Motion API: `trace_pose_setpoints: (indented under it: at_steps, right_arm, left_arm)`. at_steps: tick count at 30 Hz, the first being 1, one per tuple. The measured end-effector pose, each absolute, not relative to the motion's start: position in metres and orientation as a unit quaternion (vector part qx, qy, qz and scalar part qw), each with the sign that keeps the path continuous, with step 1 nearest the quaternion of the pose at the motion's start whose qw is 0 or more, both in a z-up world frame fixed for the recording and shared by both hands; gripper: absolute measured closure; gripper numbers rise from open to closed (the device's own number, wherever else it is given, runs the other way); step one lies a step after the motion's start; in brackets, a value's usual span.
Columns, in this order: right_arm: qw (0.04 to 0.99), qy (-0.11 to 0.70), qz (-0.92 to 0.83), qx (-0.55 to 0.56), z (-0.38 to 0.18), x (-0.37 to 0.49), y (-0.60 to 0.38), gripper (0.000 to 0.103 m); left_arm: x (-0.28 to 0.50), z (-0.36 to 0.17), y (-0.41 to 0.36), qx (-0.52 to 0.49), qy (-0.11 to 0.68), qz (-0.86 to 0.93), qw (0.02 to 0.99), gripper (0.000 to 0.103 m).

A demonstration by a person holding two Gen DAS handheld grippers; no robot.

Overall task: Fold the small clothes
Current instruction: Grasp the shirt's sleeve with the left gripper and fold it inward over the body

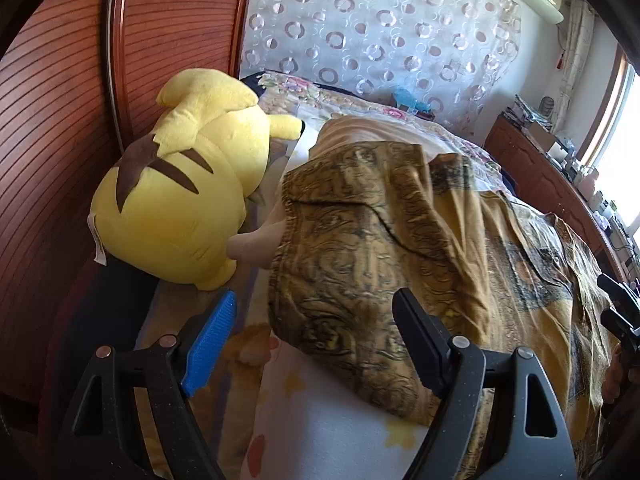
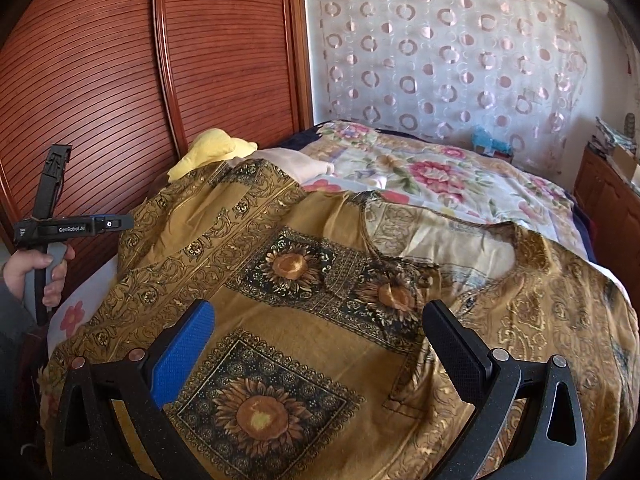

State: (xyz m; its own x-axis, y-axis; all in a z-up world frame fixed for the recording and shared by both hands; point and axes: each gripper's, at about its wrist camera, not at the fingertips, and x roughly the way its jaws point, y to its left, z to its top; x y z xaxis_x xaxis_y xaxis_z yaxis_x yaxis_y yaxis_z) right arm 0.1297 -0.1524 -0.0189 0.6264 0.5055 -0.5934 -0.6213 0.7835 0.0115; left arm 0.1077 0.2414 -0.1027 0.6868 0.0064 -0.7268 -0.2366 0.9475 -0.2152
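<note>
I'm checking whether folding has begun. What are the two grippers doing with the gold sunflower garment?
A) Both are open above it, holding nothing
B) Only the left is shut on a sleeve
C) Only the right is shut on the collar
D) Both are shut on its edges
A: the left gripper and right gripper both show wide-apart jaws with the garment lying spread below, ungrasped.

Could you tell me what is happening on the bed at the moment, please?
A person is holding a two-finger gripper in each hand over a golden sunflower-print garment spread on the bed. The right gripper is open above the garment's front, gripping nothing. The left gripper is also open, at the garment's edge nearest the yellow plush toy. The garment looks spread out and rumpled, with no clear fold made yet.
</note>
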Motion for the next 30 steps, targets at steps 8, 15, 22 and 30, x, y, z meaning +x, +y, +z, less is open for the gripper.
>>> trace_pose_setpoints:
  at_steps: [8, 15, 22, 30]
  right_arm:
    - [0.884, 0.319, 0.330, -0.091, -0.017, 0.155, -0.152, 0.000]
    - [0.882, 0.318, 0.340, -0.076, -0.018, 0.160, -0.160, 0.000]
    - [0.892, 0.298, 0.333, -0.065, -0.014, 0.158, -0.171, 0.000]
    - [0.918, 0.272, 0.283, -0.058, -0.001, 0.144, -0.205, 0.000]
  left_arm:
    - [0.116, -0.106, 0.244, -0.159, 0.397, 0.042, 0.903, 0.053]
    - [0.104, -0.083, 0.225, -0.091, 0.377, 0.072, 0.919, 0.095]
    - [0.108, -0.029, 0.180, -0.045, 0.333, 0.026, 0.941, 0.096]
    - [0.137, -0.010, 0.099, -0.014, 0.324, -0.073, 0.943, 0.095]
